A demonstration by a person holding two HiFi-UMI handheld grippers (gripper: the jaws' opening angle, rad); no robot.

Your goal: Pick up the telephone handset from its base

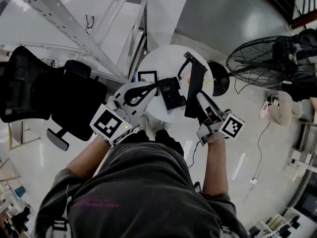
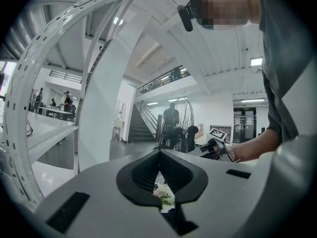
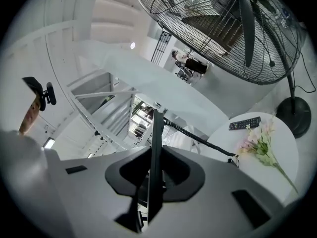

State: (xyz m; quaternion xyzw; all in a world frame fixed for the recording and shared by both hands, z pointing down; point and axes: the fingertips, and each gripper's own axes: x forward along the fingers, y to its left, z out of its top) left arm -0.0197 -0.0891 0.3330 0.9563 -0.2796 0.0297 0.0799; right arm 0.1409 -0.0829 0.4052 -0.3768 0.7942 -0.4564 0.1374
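The black telephone handset (image 1: pixel 194 90) is lifted clear of its black base (image 1: pixel 171 94), which sits on the round white table (image 1: pixel 163 58). My right gripper (image 1: pixel 202 103) is shut on the handset's lower part. In the right gripper view the handset (image 3: pixel 155 152) shows edge-on as a thin dark bar clamped between the pads of my right gripper (image 3: pixel 154 150). Its coiled cord (image 3: pixel 198 139) runs down to the table. My left gripper (image 1: pixel 151 88) hovers beside the base on its left, shut and empty. In its own view my left gripper (image 2: pixel 159 153) has its tips touching.
A remote (image 1: pixel 194 59), a small black frame (image 1: pixel 147 76) and a spray of flowers (image 3: pixel 260 145) lie on the table. A large floor fan (image 1: pixel 257 58) stands to the right and black office chairs (image 1: pixel 49 98) to the left. White steel framing (image 1: pixel 74 29) rises behind.
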